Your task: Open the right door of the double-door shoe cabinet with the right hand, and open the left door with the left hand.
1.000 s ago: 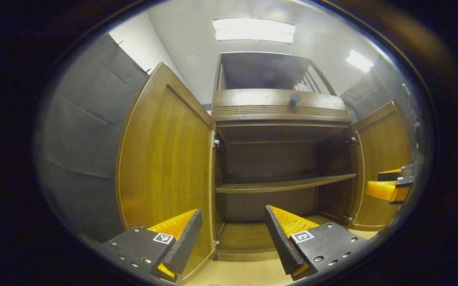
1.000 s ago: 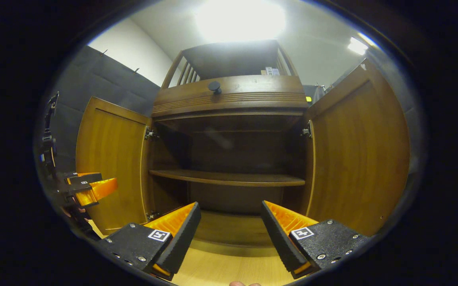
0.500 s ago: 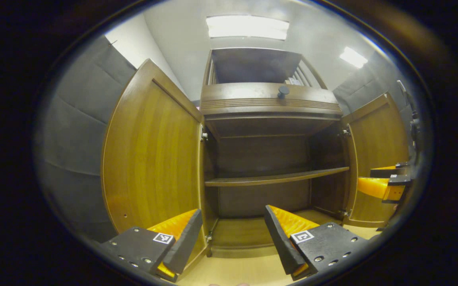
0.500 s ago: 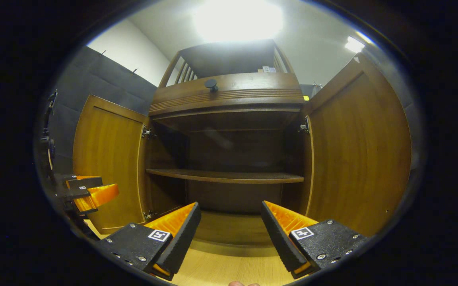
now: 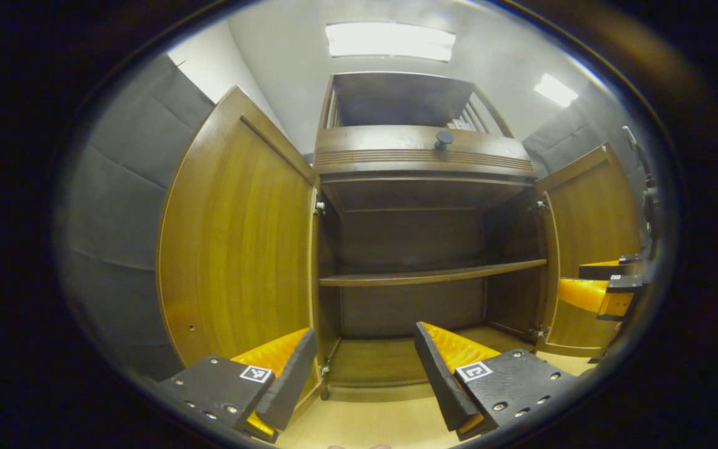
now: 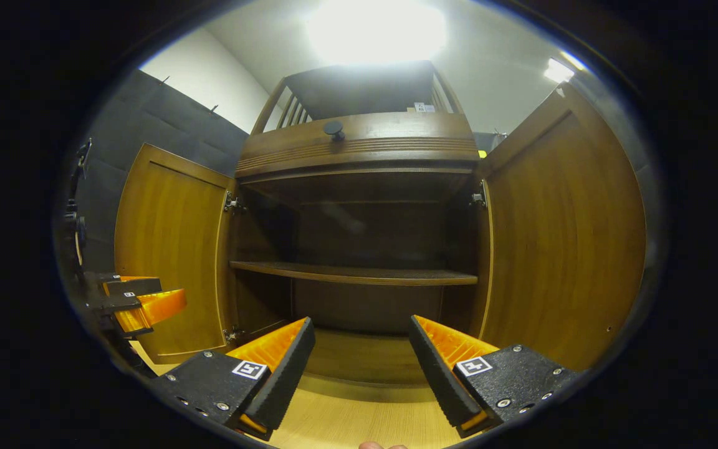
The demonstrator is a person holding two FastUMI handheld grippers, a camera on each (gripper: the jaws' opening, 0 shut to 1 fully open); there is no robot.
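The wooden shoe cabinet (image 5: 424,159) (image 6: 359,146) stands with both doors swung wide. Its left door (image 5: 234,243) (image 6: 169,249) and right door (image 5: 589,237) (image 6: 564,237) show their inner faces. One shelf (image 5: 434,275) (image 6: 353,274) crosses the dark, bare interior. My left gripper (image 5: 365,368) is open in front of the left door's lower edge, holding nothing. My right gripper (image 6: 362,362) is open before the cabinet floor, holding nothing. In the left gripper view the right gripper (image 5: 602,290) sits by the right door. In the right gripper view the left gripper (image 6: 138,299) sits by the left door.
A dark round knob (image 5: 444,137) (image 6: 334,129) sits on the panel above the opening, with a slatted rack (image 6: 365,90) on top. Pale wooden floor (image 6: 346,424) runs up to the cabinet. Grey padded walls (image 5: 122,206) flank both sides.
The left gripper view has drifted slightly, so the cabinet sits a little lower-left and the left door looks wider. The right gripper view is almost unchanged. Both grippers stay open.
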